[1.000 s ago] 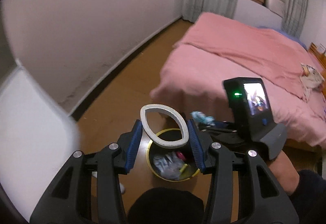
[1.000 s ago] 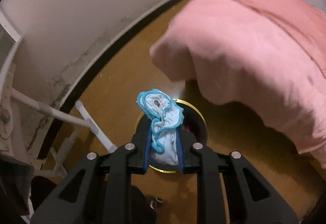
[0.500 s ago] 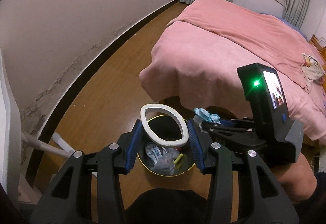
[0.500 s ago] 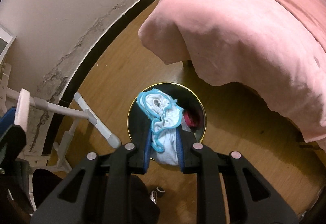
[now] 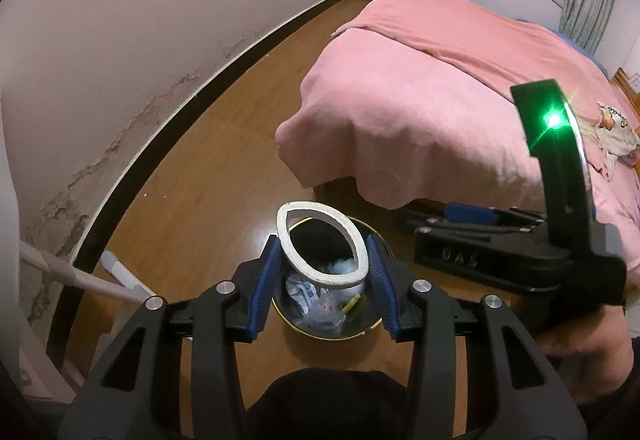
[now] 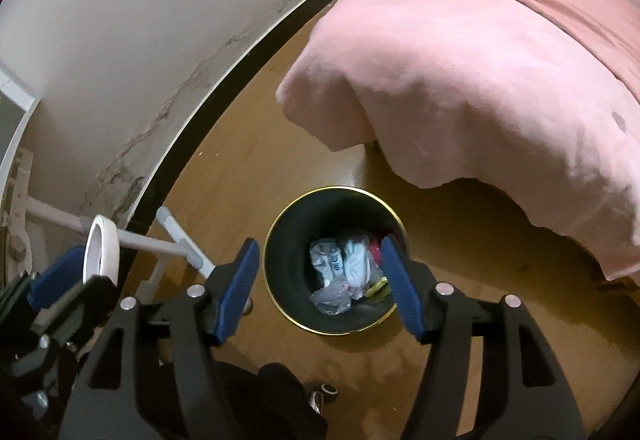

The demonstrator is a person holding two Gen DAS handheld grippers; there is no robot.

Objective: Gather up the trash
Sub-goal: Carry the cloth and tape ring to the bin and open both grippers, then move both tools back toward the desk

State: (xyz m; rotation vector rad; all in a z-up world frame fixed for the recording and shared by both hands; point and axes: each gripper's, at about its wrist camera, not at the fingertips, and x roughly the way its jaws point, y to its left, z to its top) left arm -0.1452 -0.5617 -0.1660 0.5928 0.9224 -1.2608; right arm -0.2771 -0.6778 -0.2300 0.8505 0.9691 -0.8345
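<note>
Left tongs over the bin with the ring; right tongs empty above it.

The left gripper [image 5: 322, 272] pinches a white ring [image 5: 320, 248], squeezed oval, above the near rim of the gold-edged trash bin [image 6: 280, 304] on the wood floor; the step in hand looks like dropping it in, which calls for spreading the jaws once it is centred. The right gripper [image 6: 320, 280] stands wide and holds nothing, over crumpled trash [image 6: 344, 272] in the bin, perhaps tissue and wrappers.
</note>
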